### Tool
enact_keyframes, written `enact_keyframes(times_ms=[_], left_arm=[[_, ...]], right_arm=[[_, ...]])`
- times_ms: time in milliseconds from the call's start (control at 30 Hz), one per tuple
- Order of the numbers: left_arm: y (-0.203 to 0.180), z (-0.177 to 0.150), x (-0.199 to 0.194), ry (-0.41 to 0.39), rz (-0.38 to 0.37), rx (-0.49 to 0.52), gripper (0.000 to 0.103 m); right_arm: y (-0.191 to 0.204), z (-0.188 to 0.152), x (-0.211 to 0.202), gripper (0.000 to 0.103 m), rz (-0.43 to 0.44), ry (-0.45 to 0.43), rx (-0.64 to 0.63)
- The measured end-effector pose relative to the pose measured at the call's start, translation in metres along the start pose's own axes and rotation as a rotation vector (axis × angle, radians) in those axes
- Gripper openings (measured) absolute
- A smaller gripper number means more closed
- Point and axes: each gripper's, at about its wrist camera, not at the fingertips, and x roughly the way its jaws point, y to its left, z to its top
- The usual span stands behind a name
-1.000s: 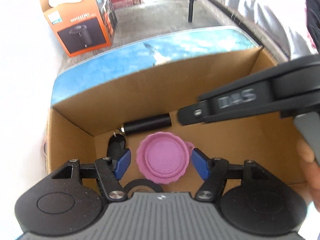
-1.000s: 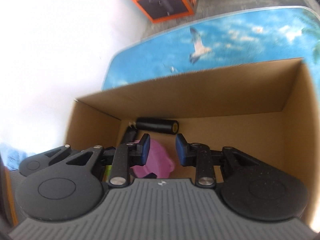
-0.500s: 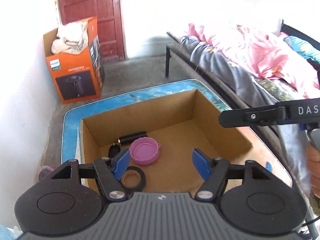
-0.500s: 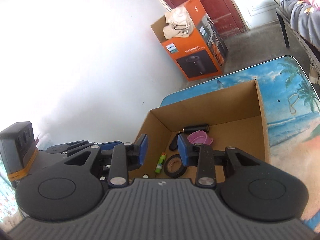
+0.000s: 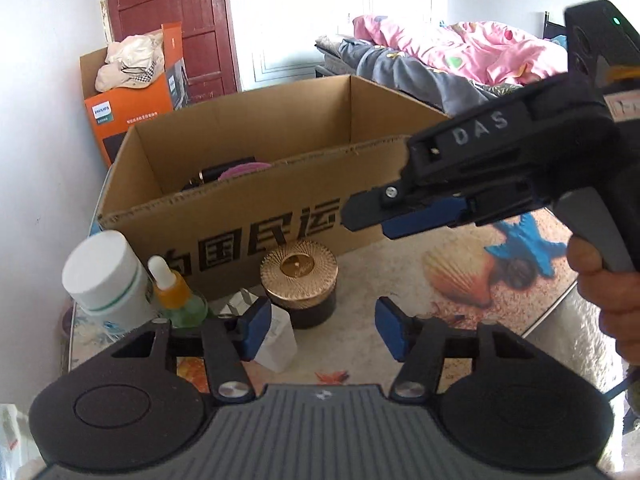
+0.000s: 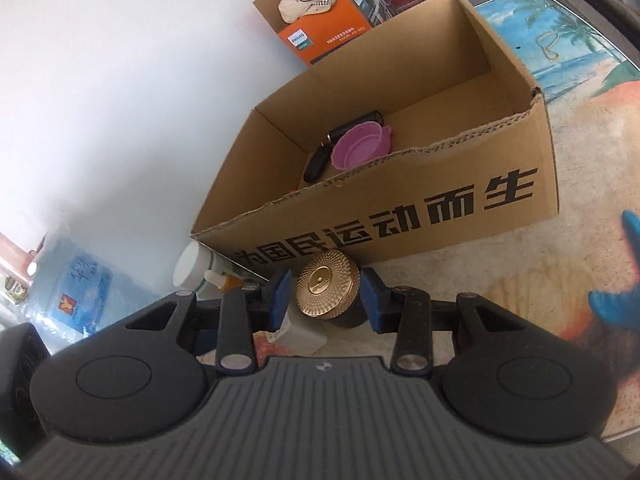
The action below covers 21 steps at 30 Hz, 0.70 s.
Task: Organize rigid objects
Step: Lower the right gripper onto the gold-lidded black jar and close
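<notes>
Beach-print table (image 5: 500, 280): gold-lidded jar (image 6: 326, 284) stands against the cardboard box (image 6: 400, 216); both claws spread, empty.

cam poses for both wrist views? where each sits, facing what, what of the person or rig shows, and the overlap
Left wrist: on the left gripper, low over the table, facing the cardboard box, door and bed; its own open blue-padded fingers show, plus the right gripper and a hand at right.
Right wrist: on the right gripper, higher, looking down into the cardboard box; its open fingers frame the gold-lidded jar.
Shared: box, gold-lidded jar, white bottle, dropper bottle, orange carton.
</notes>
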Motion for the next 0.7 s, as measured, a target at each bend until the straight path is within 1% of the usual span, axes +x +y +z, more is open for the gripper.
enact_keyframes(times_ms=[67, 100, 167, 300, 433, 567, 700], left_arm=[[-0.005, -0.004, 0.007, -0.003, 0.004, 0.023, 0.056], [-0.009, -0.005, 0.008, -0.022, 0.021, 0.049, 0.056], [-0.020, -0.007, 0.011, -0.036, 0.062, 0.109, 0.056], [-0.031, -0.012, 0.016, -0.047, 0.115, 0.182, 0.056], [-0.030, -0.010, 0.019, -0.036, 0.139, 0.196, 0.056], [-0.024, -0.002, 0.025, -0.013, 0.165, 0.193, 0.057], [-0.023, 0.004, 0.034, 0.019, 0.184, 0.232, 0.058]], right_arm=[[0.003, 0.007, 0.014, 0.037, -0.015, 0.007, -0.016], [0.003, 0.010, 0.022, 0.037, -0.019, 0.015, -0.022], [0.005, 0.013, 0.034, 0.037, -0.028, 0.038, -0.030], [0.009, 0.022, 0.055, 0.037, -0.047, 0.079, -0.065], [0.010, 0.024, 0.068, 0.037, -0.043, 0.130, -0.085], [0.009, 0.025, 0.072, 0.037, -0.030, 0.153, -0.080], [0.005, 0.027, 0.074, 0.038, -0.009, 0.175, -0.064]])
